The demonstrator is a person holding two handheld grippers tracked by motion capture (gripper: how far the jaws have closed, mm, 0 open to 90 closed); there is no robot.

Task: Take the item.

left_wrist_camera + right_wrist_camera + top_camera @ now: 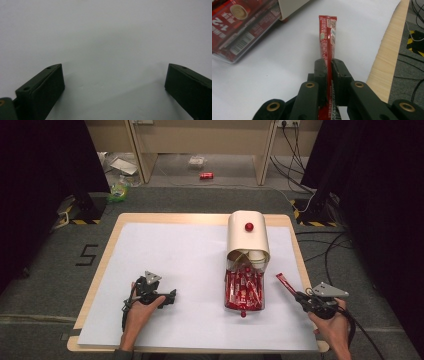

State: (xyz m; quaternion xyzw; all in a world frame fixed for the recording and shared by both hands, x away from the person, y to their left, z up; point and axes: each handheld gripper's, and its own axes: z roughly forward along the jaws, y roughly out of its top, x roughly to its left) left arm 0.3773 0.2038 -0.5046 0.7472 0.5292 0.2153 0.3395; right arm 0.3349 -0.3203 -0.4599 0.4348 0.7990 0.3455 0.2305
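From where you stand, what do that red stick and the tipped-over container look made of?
Red stick: glossy printed foil or plastic film, judging by its shine and crimped end, pinched in the right tool. Container: cream lid looks like matte plastic; the clear body looks like glossy plastic.

White sheet (pixel 170 265) covers wooden table (pixel 200 218). Red can (pixel 206 175) on floor beyond table. Plastic wrappers (pixel 196 161) nearby, green item (pixel 118 193) at left. Black cables (pixel 295 150) at right. Taped "5" (pixel 87 254) on carpet.
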